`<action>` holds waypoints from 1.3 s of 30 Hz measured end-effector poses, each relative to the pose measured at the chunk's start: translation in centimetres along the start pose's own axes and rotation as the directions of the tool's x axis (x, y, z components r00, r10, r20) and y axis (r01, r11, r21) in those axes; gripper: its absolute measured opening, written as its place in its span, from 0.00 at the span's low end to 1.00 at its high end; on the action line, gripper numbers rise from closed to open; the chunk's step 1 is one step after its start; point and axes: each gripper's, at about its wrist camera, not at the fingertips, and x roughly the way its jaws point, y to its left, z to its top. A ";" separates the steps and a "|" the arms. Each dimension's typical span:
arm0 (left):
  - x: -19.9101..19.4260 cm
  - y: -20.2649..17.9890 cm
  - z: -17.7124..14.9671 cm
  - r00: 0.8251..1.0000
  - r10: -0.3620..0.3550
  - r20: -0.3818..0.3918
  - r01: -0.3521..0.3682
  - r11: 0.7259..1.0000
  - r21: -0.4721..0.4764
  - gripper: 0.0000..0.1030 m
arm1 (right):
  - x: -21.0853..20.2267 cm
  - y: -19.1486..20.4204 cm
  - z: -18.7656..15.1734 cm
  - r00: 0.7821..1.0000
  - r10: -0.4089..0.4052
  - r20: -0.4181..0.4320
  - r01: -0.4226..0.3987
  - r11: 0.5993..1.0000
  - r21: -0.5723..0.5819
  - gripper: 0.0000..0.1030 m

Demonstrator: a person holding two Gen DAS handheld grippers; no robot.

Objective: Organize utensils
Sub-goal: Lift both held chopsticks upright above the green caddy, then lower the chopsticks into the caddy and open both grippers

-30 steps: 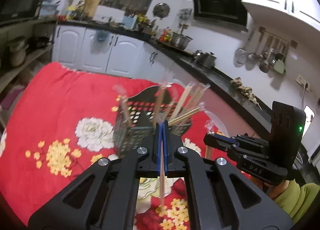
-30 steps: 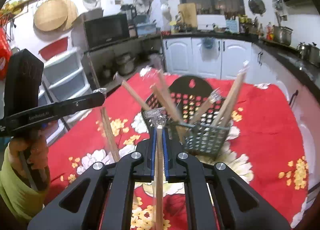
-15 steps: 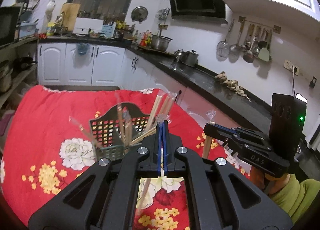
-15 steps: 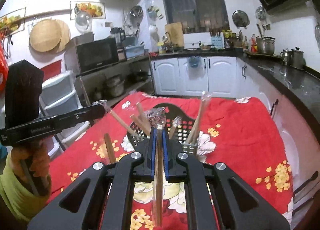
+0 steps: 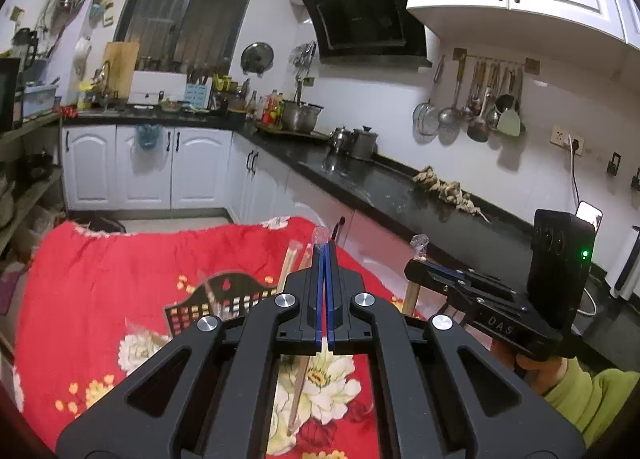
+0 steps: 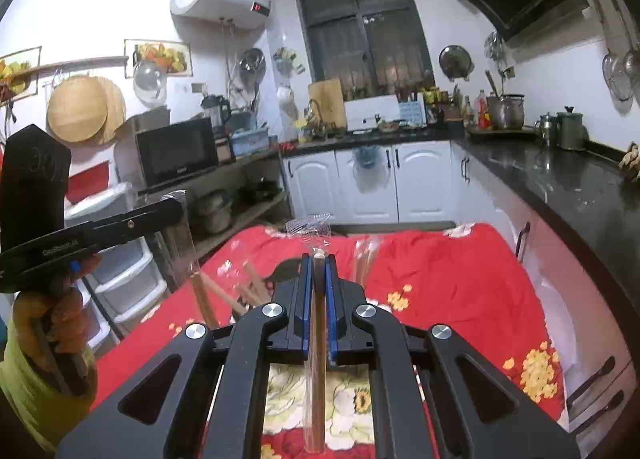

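Observation:
My left gripper (image 5: 324,249) is shut on a plastic-wrapped pair of chopsticks (image 5: 298,399) that hangs down between the blue pads, its wrapper tip sticking out above. Below it a black mesh basket (image 5: 224,299) holds several wrapped chopsticks and is partly hidden by the gripper body. My right gripper (image 6: 319,259) is shut on another wrapped pair of chopsticks (image 6: 317,371). In the left wrist view the right gripper (image 5: 414,269) is off to the right with its stick (image 5: 411,295) hanging. In the right wrist view the left gripper (image 6: 174,210) is at the left, its stick (image 6: 202,299) hanging. The basket (image 6: 282,273) barely shows here.
A red flowered cloth (image 5: 100,279) covers the table (image 6: 460,279). A black kitchen counter (image 5: 380,187) runs along the right with pots on it. White cabinets (image 6: 360,183) stand at the back. Shelves with a microwave (image 6: 176,151) and plastic drawers (image 6: 120,259) are on the left.
Both grippers have risen and tipped upward with their chopsticks still held. The basket has dropped low in both views and is now largely hidden behind the gripper bodies.

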 end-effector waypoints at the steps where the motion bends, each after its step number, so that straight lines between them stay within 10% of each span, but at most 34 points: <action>1: 0.1 -0.2 0.3 1.000 -0.001 0.005 0.001 1.000 0.006 0.00 | -0.1 -0.1 0.3 1.000 -0.002 0.011 0.002 1.000 -0.002 0.06; 27: 2.8 -0.6 9.4 0.981 0.117 0.158 -0.132 0.988 0.086 0.00 | 4.0 0.3 8.8 0.960 -0.029 0.278 0.059 0.993 -0.098 0.06; 39: 5.1 1.8 8.7 0.966 0.182 0.183 -0.196 0.979 0.059 0.00 | 7.5 0.3 8.4 0.953 -0.033 0.301 0.067 0.992 -0.106 0.06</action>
